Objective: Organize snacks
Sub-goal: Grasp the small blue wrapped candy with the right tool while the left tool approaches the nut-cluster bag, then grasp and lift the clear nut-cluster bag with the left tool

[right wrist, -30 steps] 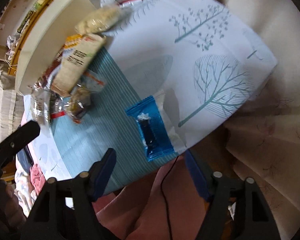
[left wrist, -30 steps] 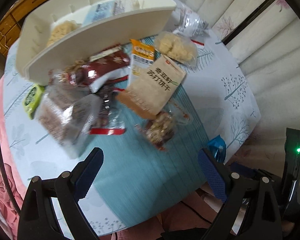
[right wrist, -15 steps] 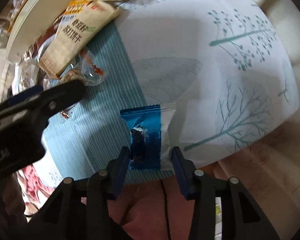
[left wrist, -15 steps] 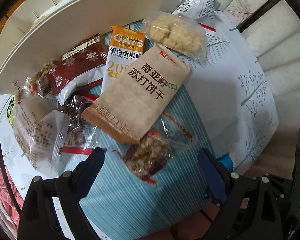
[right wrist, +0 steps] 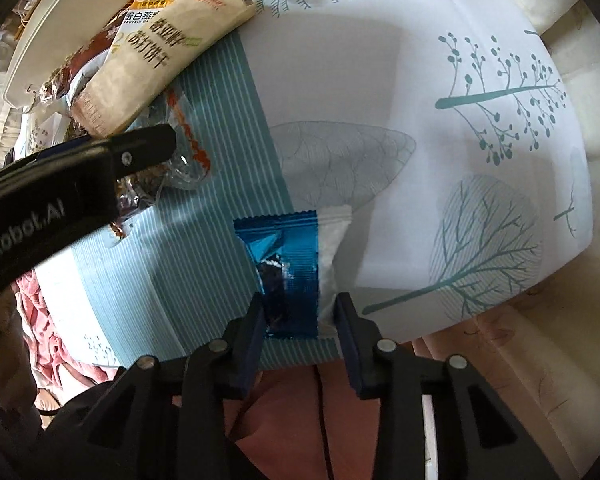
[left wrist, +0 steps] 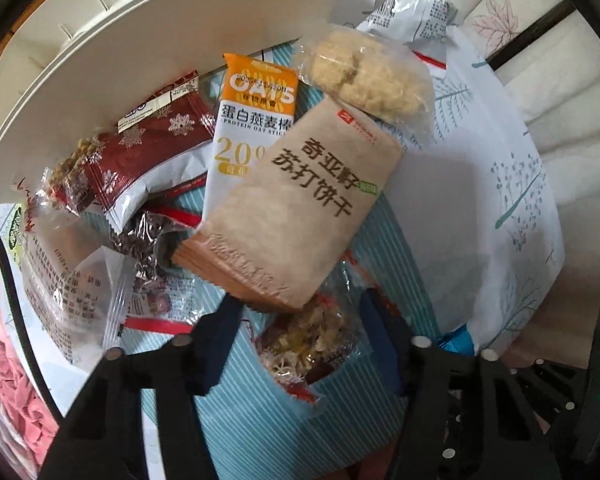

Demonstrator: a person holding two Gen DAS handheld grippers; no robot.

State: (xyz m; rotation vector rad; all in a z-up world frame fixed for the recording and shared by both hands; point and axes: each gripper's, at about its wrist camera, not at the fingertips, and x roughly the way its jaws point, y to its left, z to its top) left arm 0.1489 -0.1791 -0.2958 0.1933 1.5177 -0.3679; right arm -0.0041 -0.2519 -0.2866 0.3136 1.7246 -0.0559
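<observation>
Blue packet (right wrist: 290, 280) sits between right gripper (right wrist: 300, 316) fingers, touching both.

Black gripper (right wrist: 298, 314) frame, blue finger pads (right wrist: 247, 350) (silver screws)

A white tablecloth printed with teal trees and grey leaves (right wrist: 440, 128) fills the right wrist view from 12 to 4 o'clock; its teal, white-striped panel (right wrist: 220, 184) runs toward 8 o'clock. Crumpled pink fabric (right wrist: 40, 320) sits at 9 o'clock (partly hidden). In the left wrist view, cream padded panels (left wrist: 552, 92) rise at 2 o'clock, with a dark strip (left wrist: 532, 28) between them. A thin black cable (left wrist: 16, 300) curves down the 9 o'clock edge.
</observation>
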